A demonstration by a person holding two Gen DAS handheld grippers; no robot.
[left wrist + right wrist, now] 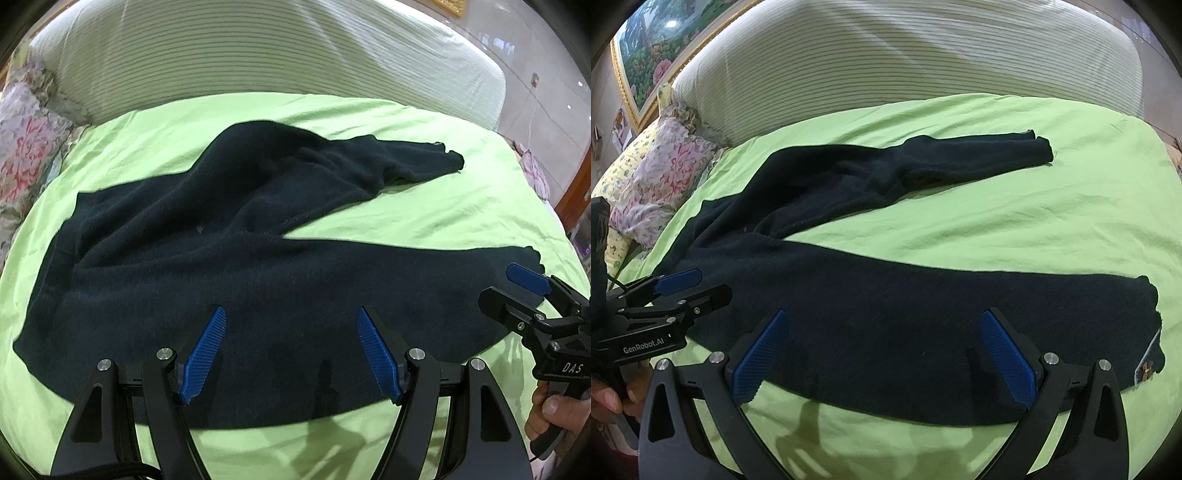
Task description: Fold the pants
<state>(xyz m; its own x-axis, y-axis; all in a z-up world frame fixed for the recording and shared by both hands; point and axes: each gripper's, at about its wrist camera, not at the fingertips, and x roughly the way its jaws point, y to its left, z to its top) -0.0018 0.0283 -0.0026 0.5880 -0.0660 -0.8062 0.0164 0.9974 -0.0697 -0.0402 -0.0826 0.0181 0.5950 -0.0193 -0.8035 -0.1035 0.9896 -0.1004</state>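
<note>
Folding has not begun, by the look of it: dark navy pants (207, 258) lie spread across the green bedsheet (424, 206), legs splayed apart in a V. The near leg (923, 325) runs flat along the near edge of the bed, its hem close to the right edge. The far leg (960, 158) angles toward the far right corner, and it is rumpled where it meets the seat. The waist end lies toward the left edge, near the floral pillow (665, 173) by the striped headboard (886, 66). Everything seems left to do: bring one leg over the other, smooth, then fold the length.

The left gripper (291, 354) hangs over the near leg's upper part, its blue pads (203, 354) wide apart and holding nothing; whether the tips touch the cloth cannot be told. The right gripper (886, 354) hovers over the same leg further toward the hem, fingers equally spread and empty. Each gripper shows at the edge of the other's view, jaws parted, a hand (550, 410) on the handle.
</note>
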